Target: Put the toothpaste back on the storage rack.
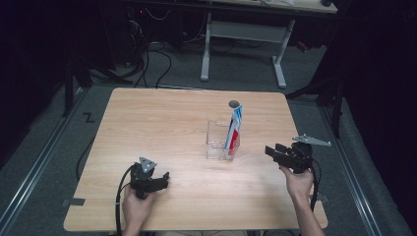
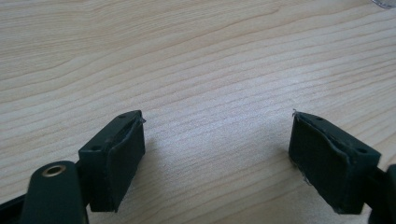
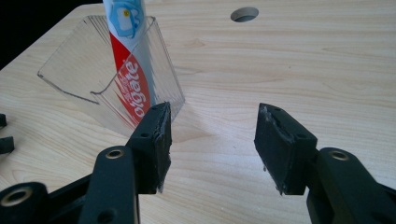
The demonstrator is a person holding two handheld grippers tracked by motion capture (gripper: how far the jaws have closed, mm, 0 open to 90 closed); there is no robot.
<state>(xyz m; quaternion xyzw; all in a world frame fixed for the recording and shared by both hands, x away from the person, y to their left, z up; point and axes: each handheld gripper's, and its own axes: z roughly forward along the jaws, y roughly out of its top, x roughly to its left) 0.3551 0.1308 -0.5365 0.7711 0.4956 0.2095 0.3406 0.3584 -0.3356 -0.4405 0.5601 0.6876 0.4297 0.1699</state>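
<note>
A clear plastic holder (image 1: 220, 142) stands near the middle of the wooden table (image 1: 162, 123). A red, white and blue toothpaste tube (image 1: 234, 129) leans upright in its right compartment, also seen as the toothpaste tube (image 3: 130, 70) inside the clear holder (image 3: 79, 70). My right gripper (image 1: 271, 152) is open, a short way right of the holder, jaws pointing left at it, with nothing between its jaws in the right gripper view (image 3: 212, 135). My left gripper (image 1: 164, 178) rests low over the front left of the table, open and empty (image 2: 217, 149).
A round cable hole (image 1: 234, 104) sits in the table behind the holder, seen as a hole (image 3: 244, 14) in the right gripper view. Beyond the table stands a white-legged desk (image 1: 246, 34) with cables on the floor.
</note>
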